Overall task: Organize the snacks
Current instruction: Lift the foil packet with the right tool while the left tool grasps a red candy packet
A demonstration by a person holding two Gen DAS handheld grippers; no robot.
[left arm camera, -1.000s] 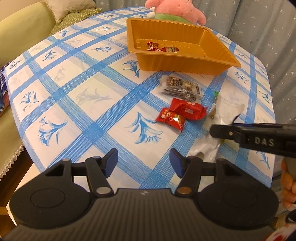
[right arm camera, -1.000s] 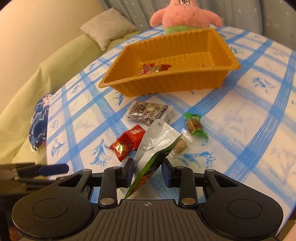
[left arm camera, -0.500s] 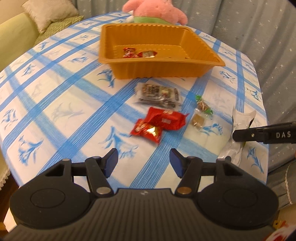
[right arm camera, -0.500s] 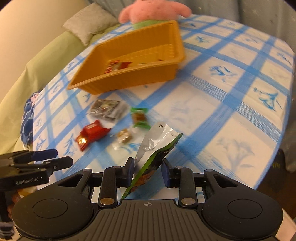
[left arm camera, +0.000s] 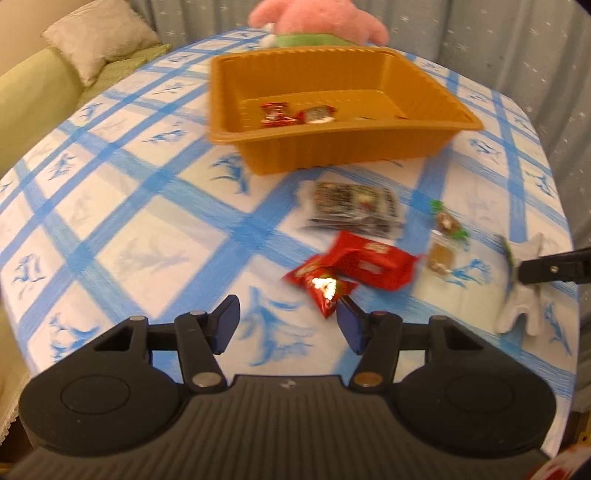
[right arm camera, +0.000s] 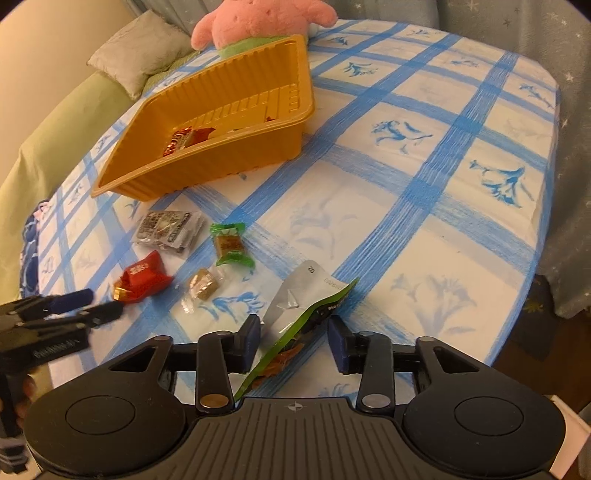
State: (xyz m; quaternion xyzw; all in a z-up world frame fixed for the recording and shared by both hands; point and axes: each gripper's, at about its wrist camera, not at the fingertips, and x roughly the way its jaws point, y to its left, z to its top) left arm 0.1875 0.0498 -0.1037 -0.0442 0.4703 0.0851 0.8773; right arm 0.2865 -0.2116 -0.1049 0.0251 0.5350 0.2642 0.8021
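Right wrist view: right claw [right arm camera: 293,341] opening, letting go of the green-and-silver foil snack pouch [right arm camera: 303,306] between its jaws.
Left claw [left arm camera: 288,325], wide and empty, probably grabs the red wrapped candy [left arm camera: 323,288] next for the orange plastic tray [left arm camera: 332,147].

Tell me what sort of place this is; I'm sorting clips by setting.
Most likely a home living room: a sofa with a cushion beside a table under a blue-checked tablecloth, and a pink plush toy behind the orange snack tray.
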